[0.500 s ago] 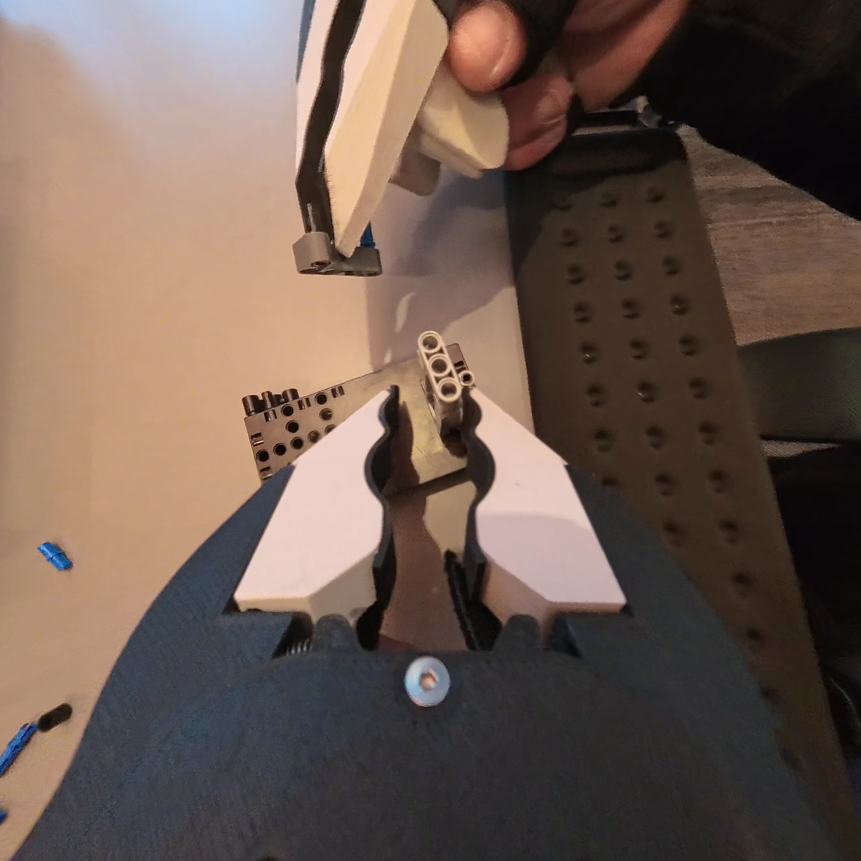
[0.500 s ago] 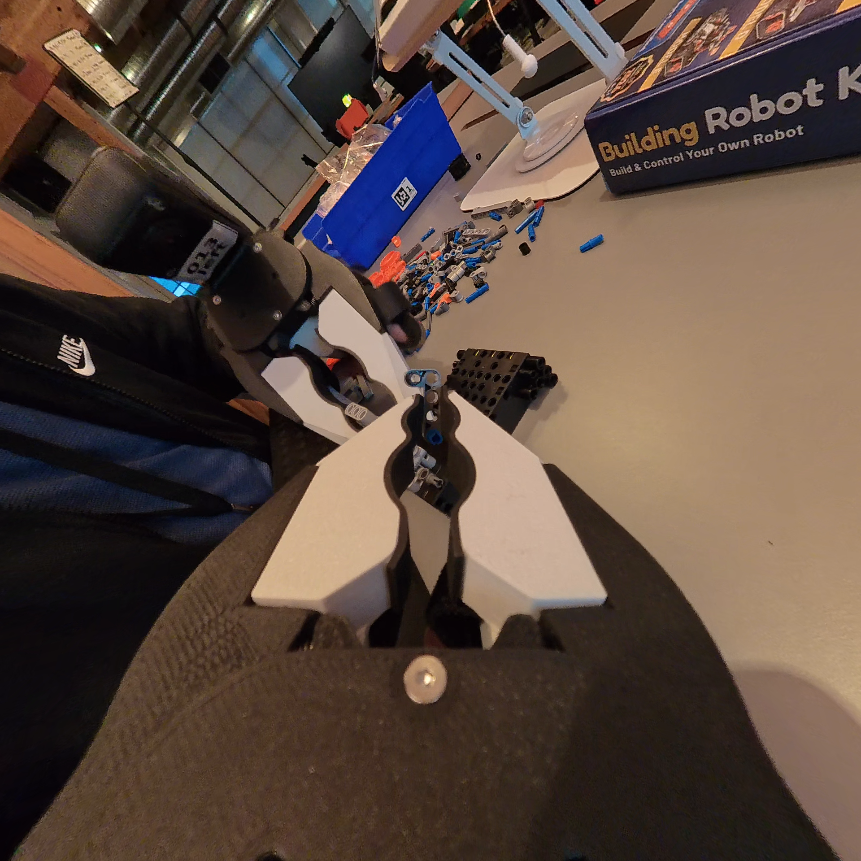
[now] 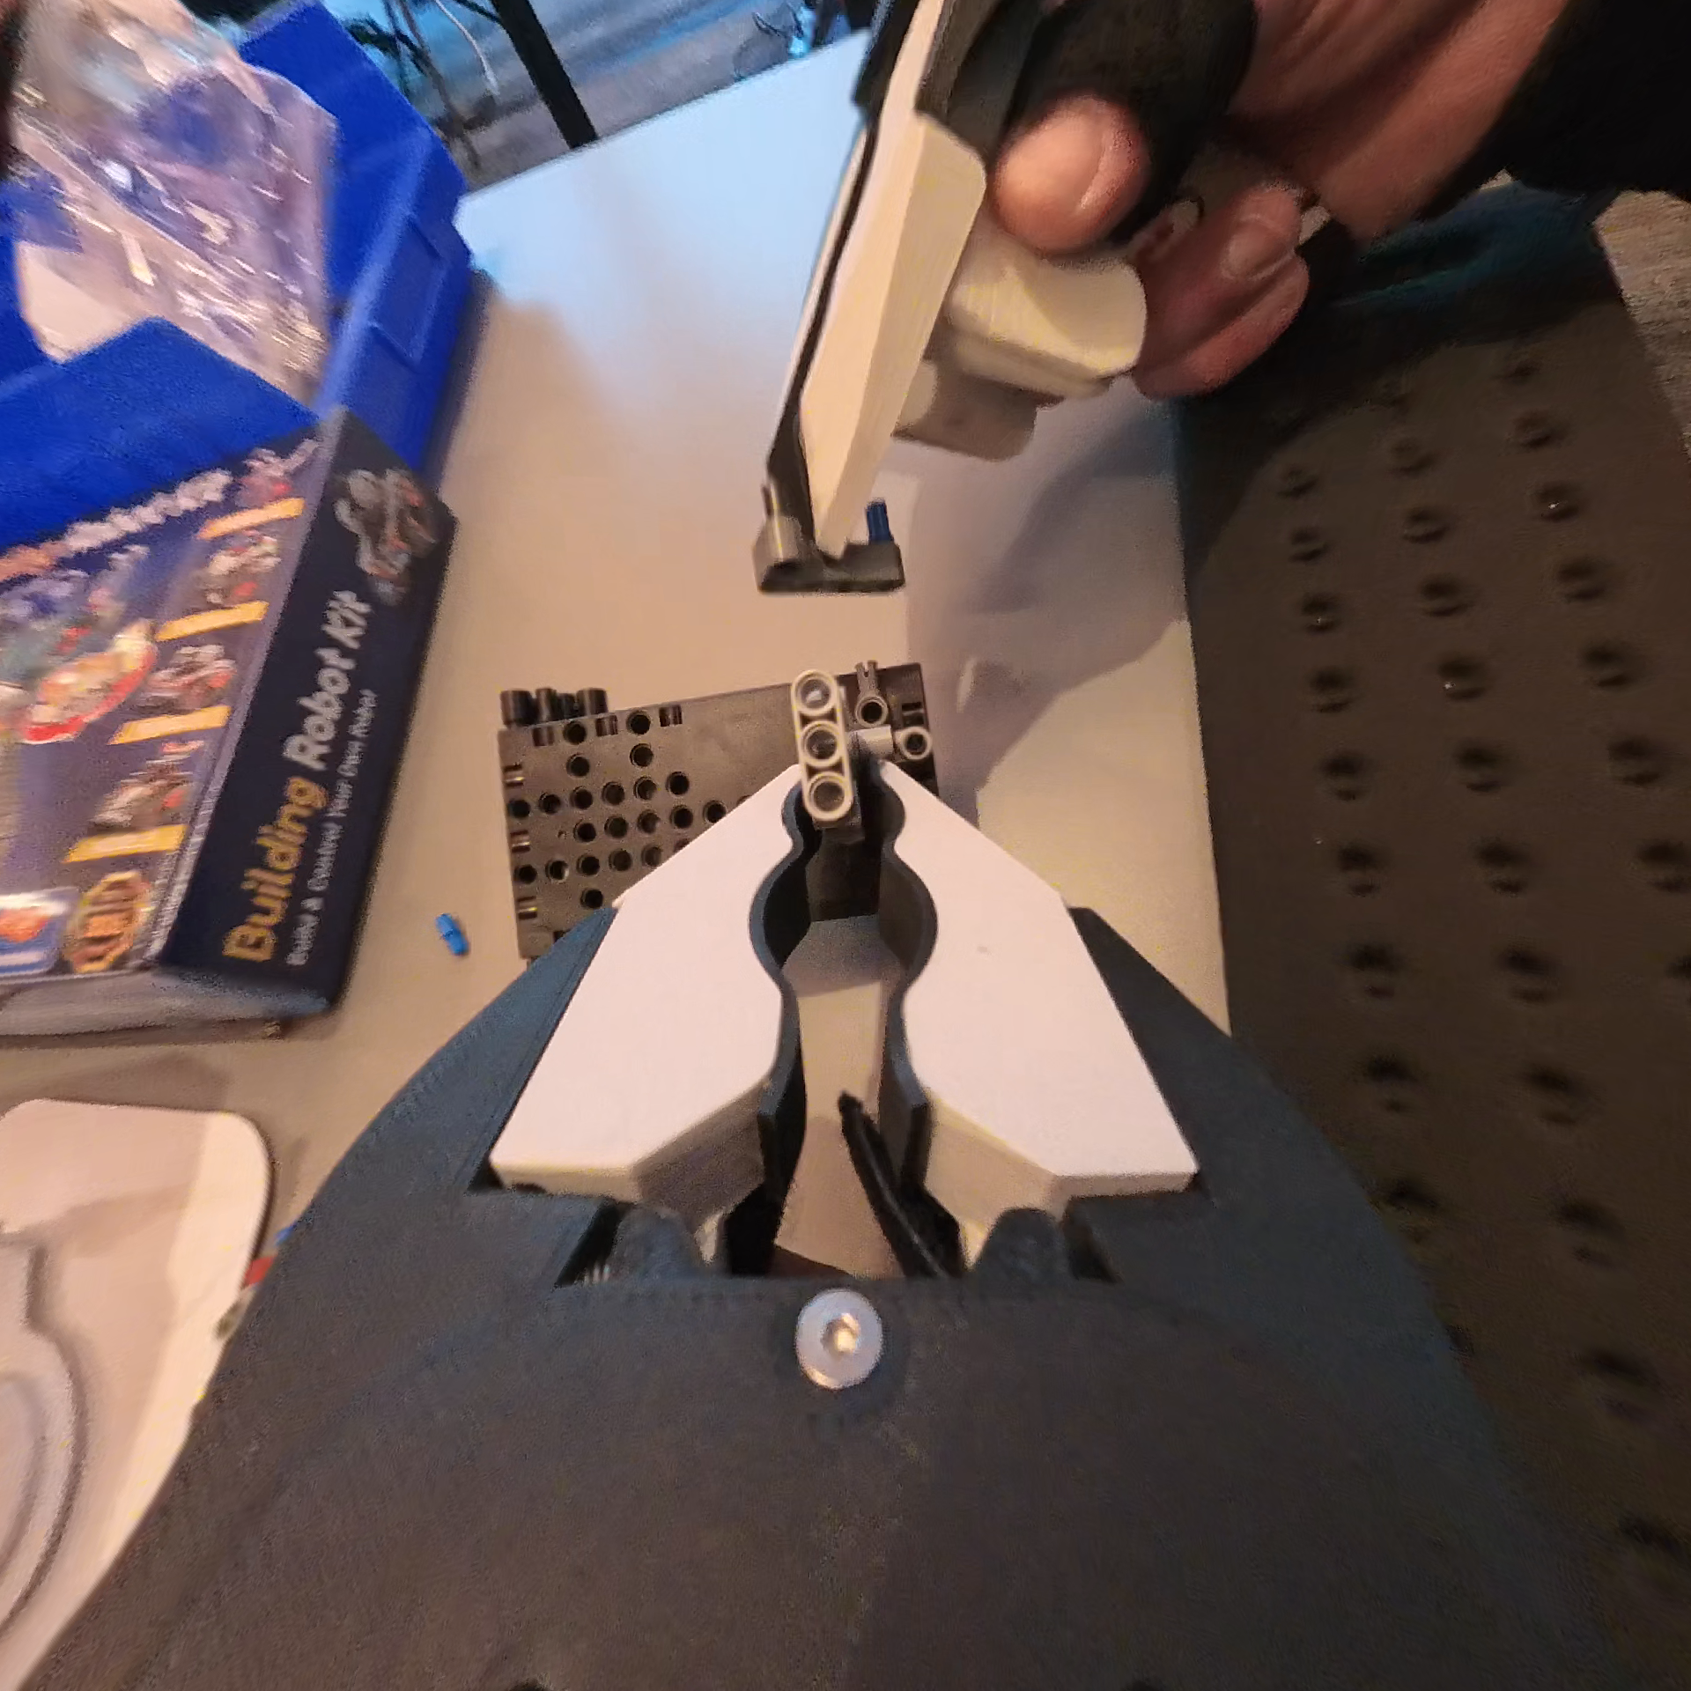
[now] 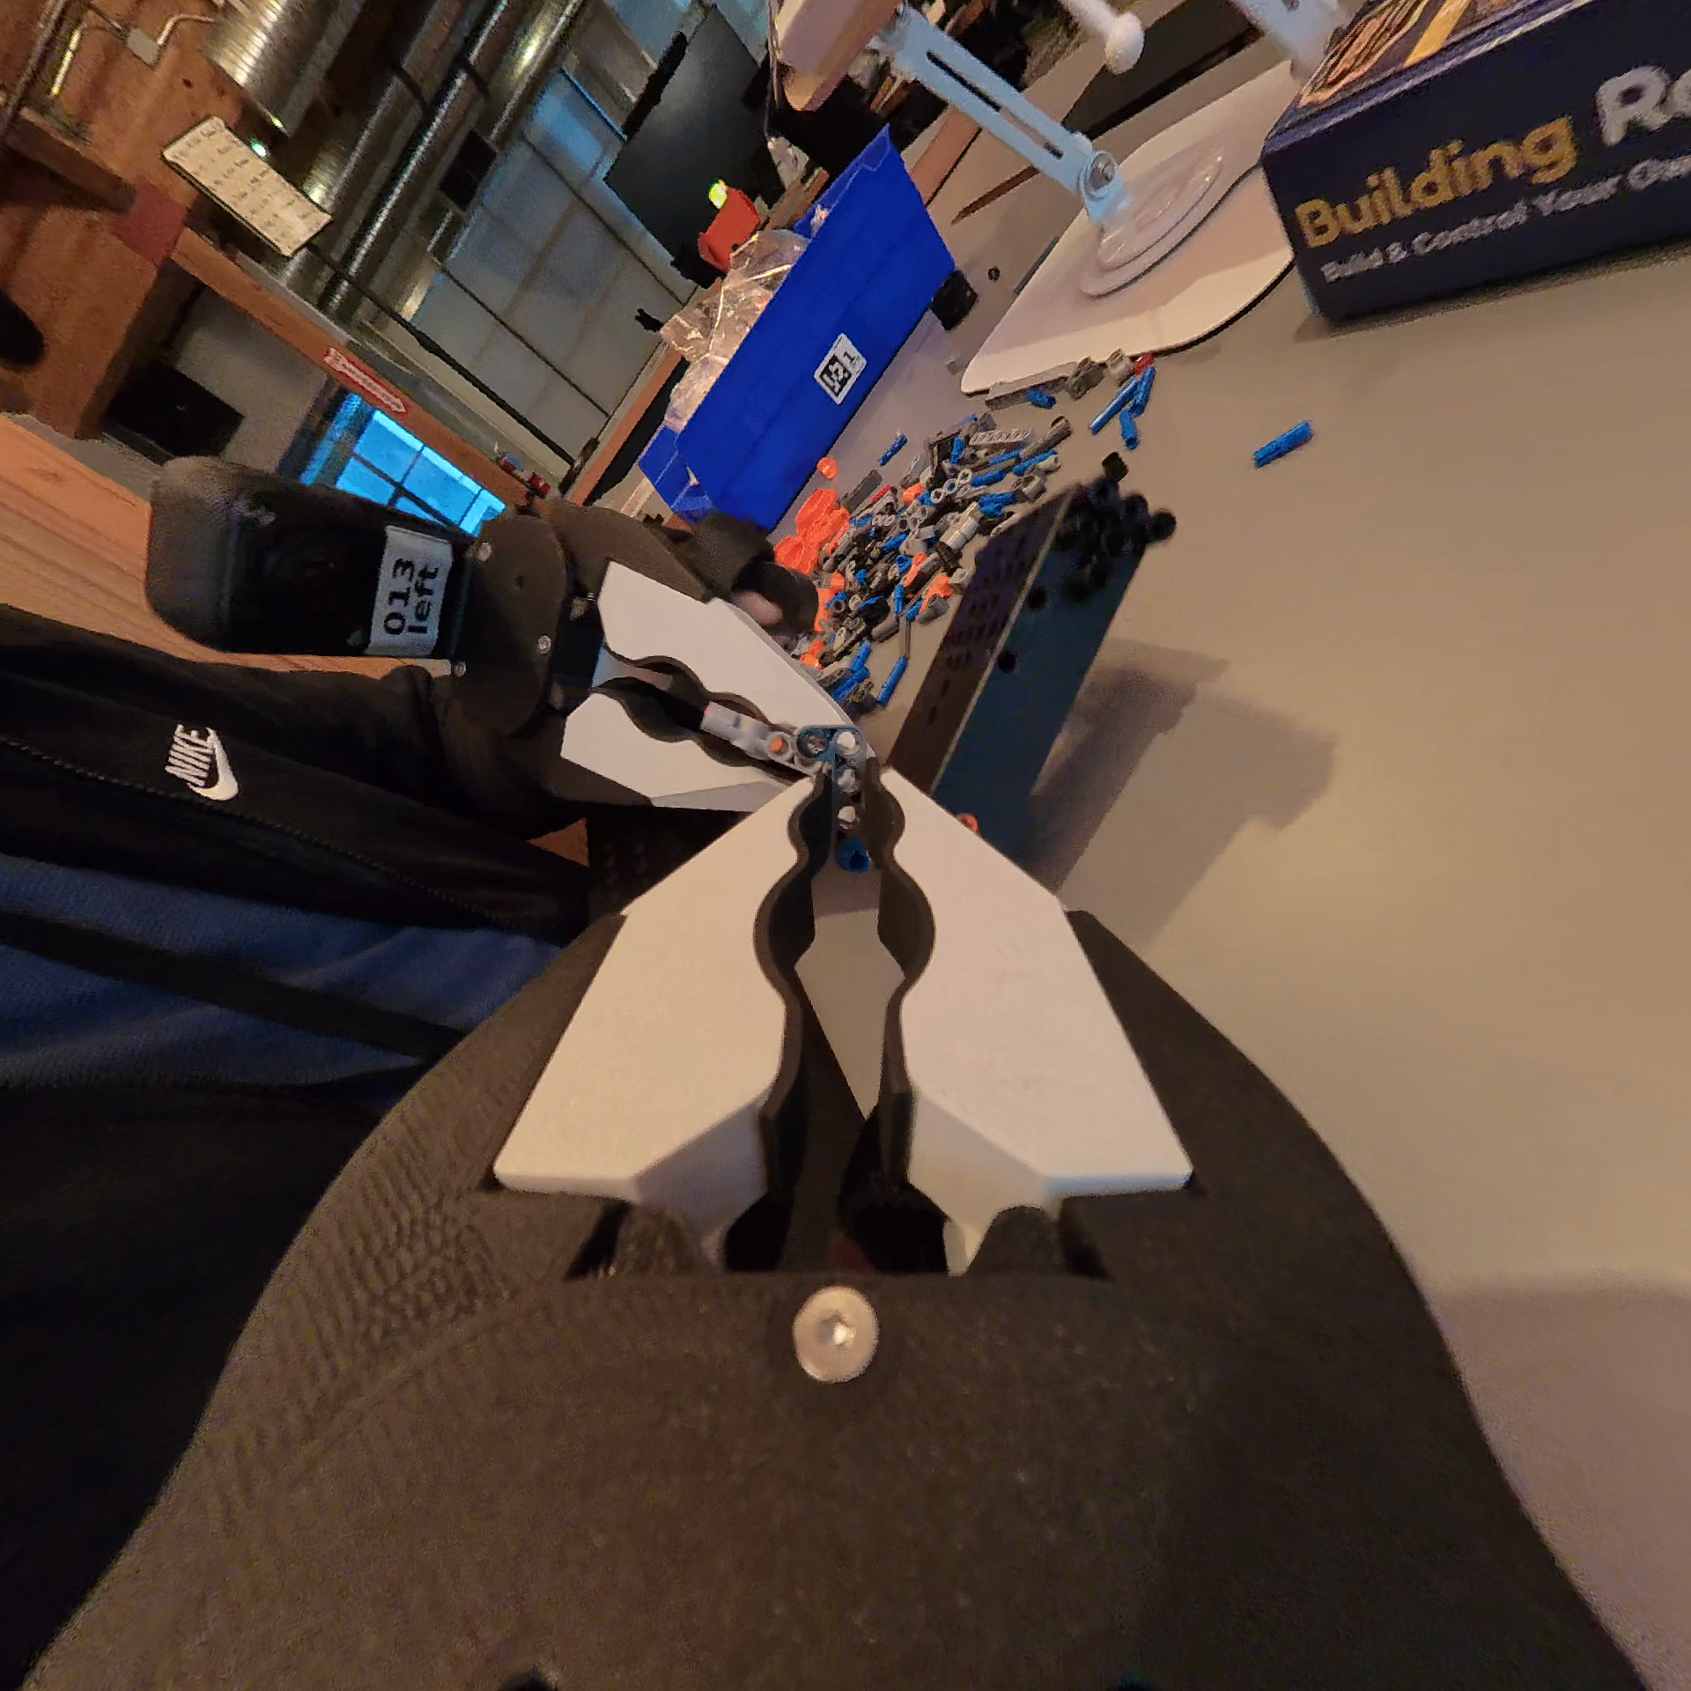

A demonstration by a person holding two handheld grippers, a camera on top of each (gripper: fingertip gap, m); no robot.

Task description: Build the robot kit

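Note:
My left gripper (image 3: 834, 789) is shut on a light grey three-hole beam (image 3: 823, 755), held above a black perforated plate (image 3: 622, 805) on the table. My right gripper (image 4: 846, 789) is shut on a dark grey beam (image 4: 840, 810) that carries a blue pin (image 4: 853, 857). In the left wrist view the right gripper (image 3: 828, 547) hangs tip-down behind the plate, its dark grey beam (image 3: 823, 572) level at the tip, gripped by a gloved hand (image 3: 1144, 183). In the right wrist view the left gripper (image 4: 798, 737) brings its grey beam (image 4: 737, 723) right up to my right fingertips.
A dark blue kit box (image 3: 229, 732) and a blue bin (image 3: 137, 412) lie left of the plate. A loose blue pin (image 3: 450, 933) lies by the plate. A pile of small blue, orange and grey parts (image 4: 915, 549) lies beyond it. A white lamp base (image 4: 1125, 284) stands behind. A black perforated seat (image 3: 1418, 823) borders the table's right edge. My right fingertips sit around 4 centimetres from my left ones.
The left gripper has moved and tilted, so the kit box and blue bin come into its view. The two held beams are closer together, nearly touching. Both grippers stay shut.

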